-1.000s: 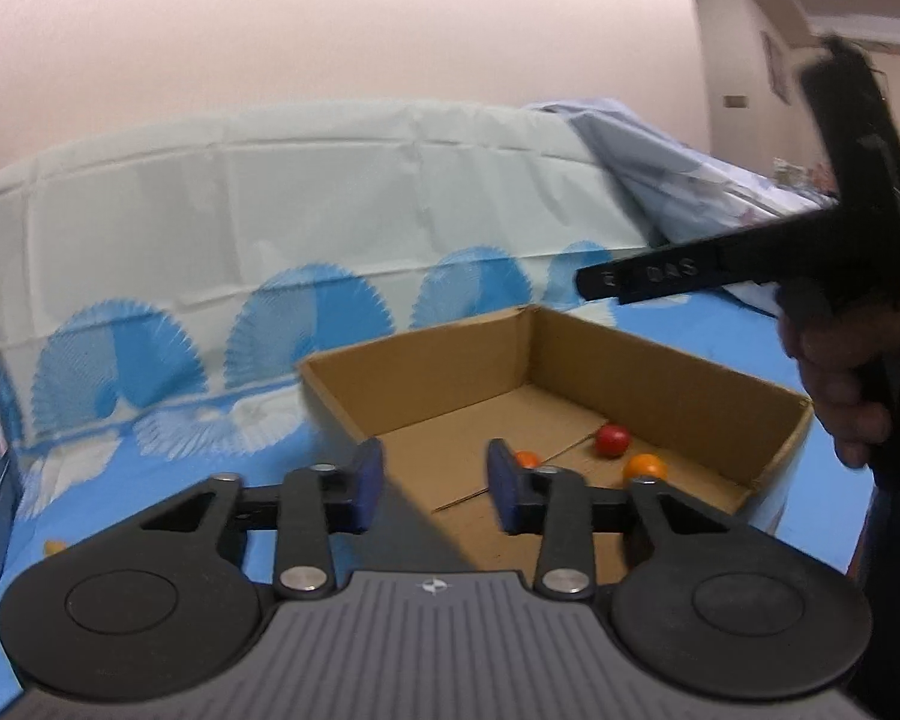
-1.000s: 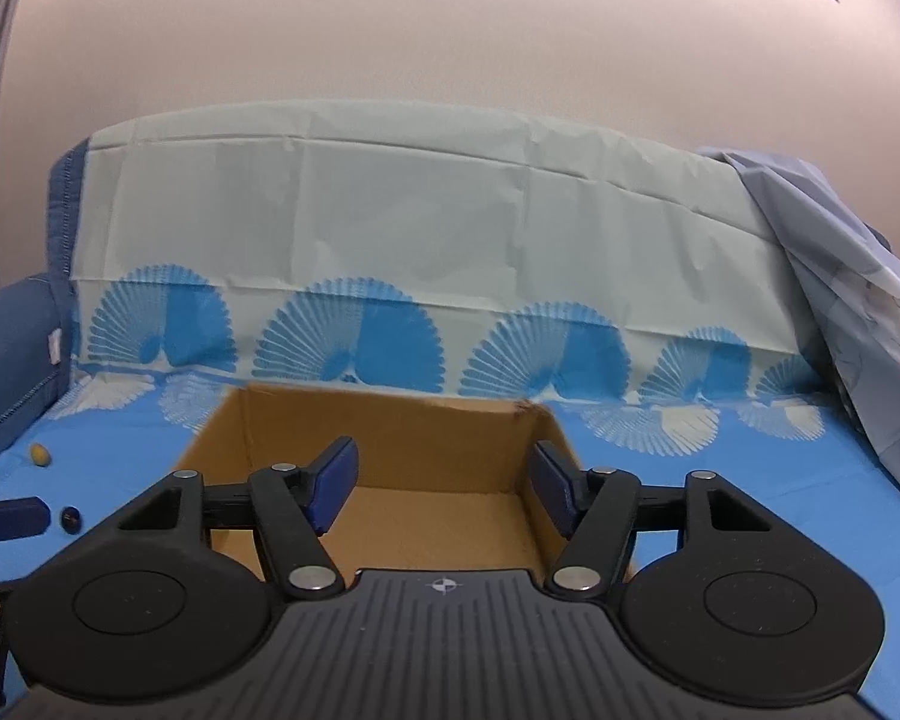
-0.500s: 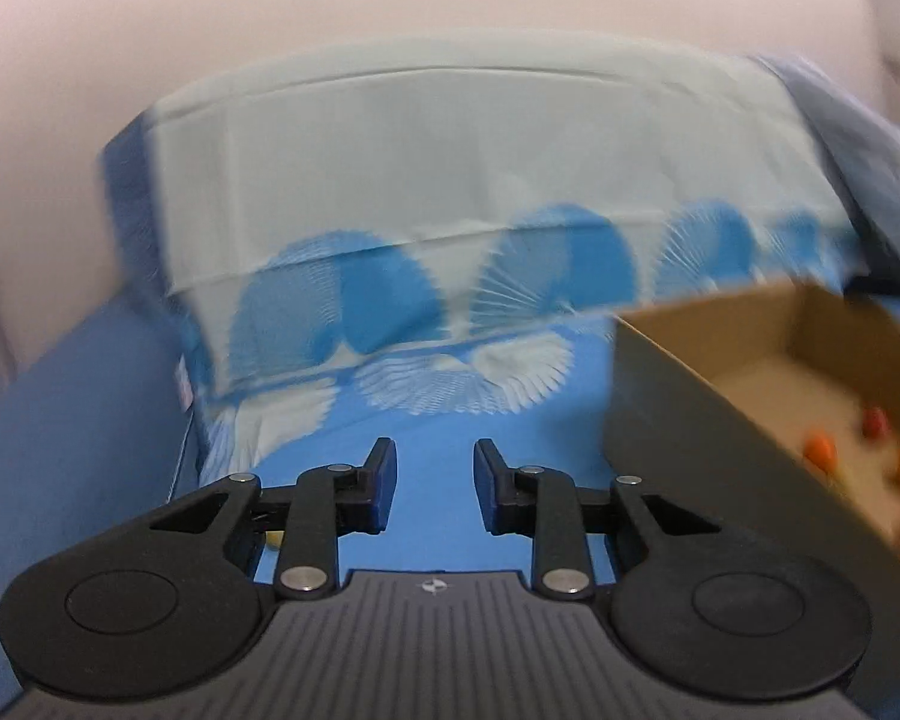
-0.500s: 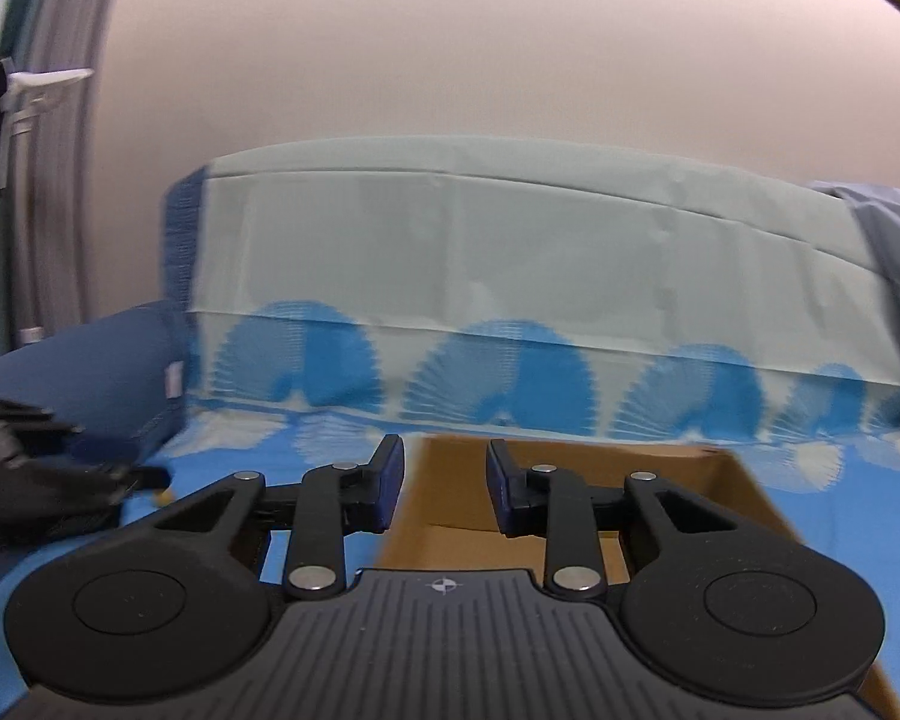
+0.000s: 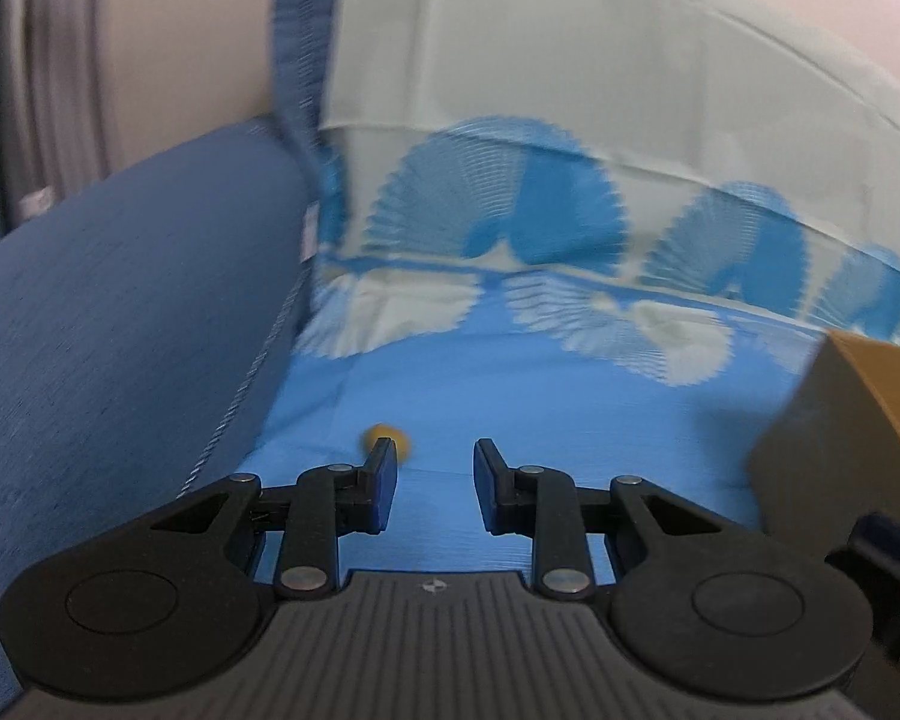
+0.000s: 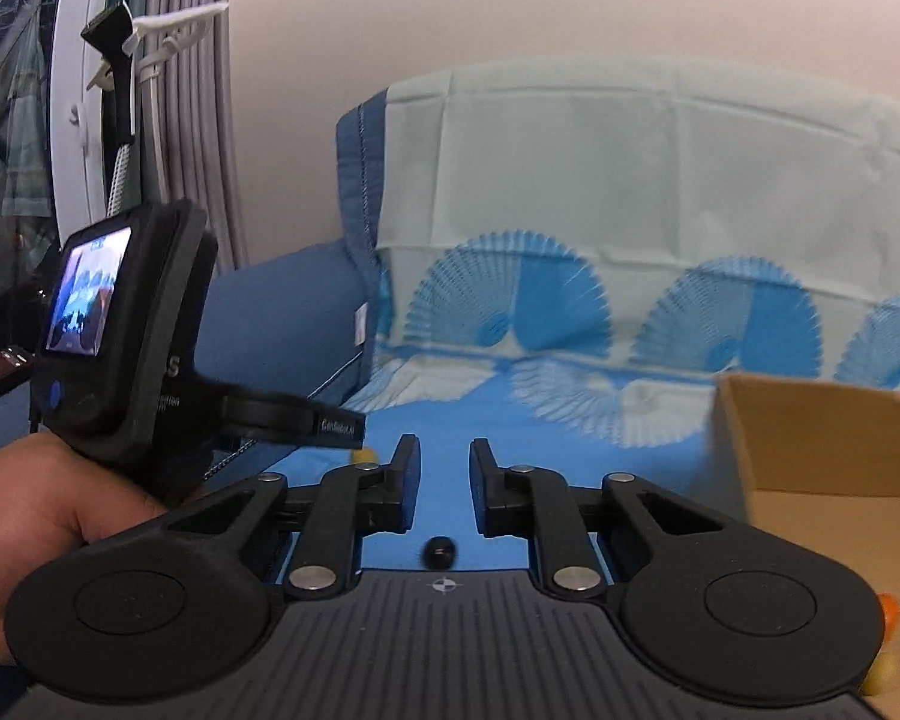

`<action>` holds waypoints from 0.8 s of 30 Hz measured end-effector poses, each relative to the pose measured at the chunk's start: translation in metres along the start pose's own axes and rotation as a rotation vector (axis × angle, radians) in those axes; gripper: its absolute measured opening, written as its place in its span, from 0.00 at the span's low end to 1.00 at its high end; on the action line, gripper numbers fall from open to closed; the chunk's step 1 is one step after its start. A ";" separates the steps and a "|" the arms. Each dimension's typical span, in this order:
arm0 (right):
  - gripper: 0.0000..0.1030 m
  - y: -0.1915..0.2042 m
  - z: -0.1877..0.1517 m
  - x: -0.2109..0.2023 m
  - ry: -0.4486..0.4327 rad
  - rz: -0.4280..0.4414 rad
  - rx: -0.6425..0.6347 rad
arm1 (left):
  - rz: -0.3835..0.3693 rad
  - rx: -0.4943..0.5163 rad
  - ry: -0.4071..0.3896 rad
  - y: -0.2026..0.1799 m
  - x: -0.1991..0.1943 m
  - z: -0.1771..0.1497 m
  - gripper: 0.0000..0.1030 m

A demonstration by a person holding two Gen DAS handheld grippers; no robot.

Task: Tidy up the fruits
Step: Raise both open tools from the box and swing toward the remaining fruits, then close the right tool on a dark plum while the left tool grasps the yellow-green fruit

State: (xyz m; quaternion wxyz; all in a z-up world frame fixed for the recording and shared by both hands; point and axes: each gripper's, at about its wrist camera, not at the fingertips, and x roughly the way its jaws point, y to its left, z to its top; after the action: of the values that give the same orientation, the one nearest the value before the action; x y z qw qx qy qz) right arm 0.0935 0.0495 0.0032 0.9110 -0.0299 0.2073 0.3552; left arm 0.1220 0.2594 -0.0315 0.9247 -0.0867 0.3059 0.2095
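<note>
A small yellow fruit (image 5: 388, 440) lies on the blue patterned sheet (image 5: 510, 396), just beyond my left gripper's left fingertip. My left gripper (image 5: 433, 468) is open and empty above the sheet. It also shows in the right wrist view (image 6: 150, 360), held in a hand at the left. My right gripper (image 6: 441, 468) is open and empty. A small dark round fruit (image 6: 439, 551) lies on the sheet between and below its fingers. The yellow fruit (image 6: 364, 456) peeks out beside the left finger. The cardboard box (image 6: 822, 438) stands at the right with an orange fruit (image 6: 888, 607) inside.
A dark blue sofa arm (image 5: 120, 330) rises along the left. The sheet-covered backrest (image 5: 570, 120) stands behind. The box corner (image 5: 840, 420) is at the right in the left wrist view. A curtain and hanging items (image 6: 126, 60) stand at the far left.
Both grippers have swung left, away from the box, toward the sofa arm. The yellow and dark fruits have come into view in front of them. The right gripper's fingers stand closer together than a second ago.
</note>
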 end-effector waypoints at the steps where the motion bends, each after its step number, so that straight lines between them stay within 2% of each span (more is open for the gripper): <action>1: 0.18 0.003 -0.001 0.008 0.009 0.001 -0.002 | 0.013 -0.013 0.010 0.004 0.003 0.001 0.30; 10: 0.25 0.017 -0.029 0.089 0.178 -0.049 -0.009 | 0.070 -0.057 0.033 0.014 0.024 0.004 0.32; 14: 0.42 0.017 -0.036 0.111 0.196 -0.059 0.033 | 0.090 -0.067 0.055 0.016 0.042 0.004 0.35; 15: 0.46 0.019 -0.036 0.117 0.192 -0.064 0.031 | 0.096 -0.073 0.060 0.017 0.048 0.005 0.40; 19: 0.46 0.017 -0.042 0.130 0.209 -0.072 0.037 | 0.079 -0.105 0.078 0.021 0.067 0.007 0.61; 22: 0.46 0.014 -0.050 0.143 0.257 -0.098 0.045 | 0.079 -0.101 0.082 0.019 0.083 0.007 0.68; 24: 0.45 0.008 -0.055 0.151 0.291 -0.111 0.072 | 0.079 -0.102 0.093 0.017 0.094 0.007 0.69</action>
State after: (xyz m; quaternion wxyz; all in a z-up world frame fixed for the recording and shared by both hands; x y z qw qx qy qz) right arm 0.1686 0.1404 -0.1062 0.8901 -0.0597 0.3478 0.2886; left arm 0.1862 0.3082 -0.0832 0.8949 -0.1309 0.3405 0.2569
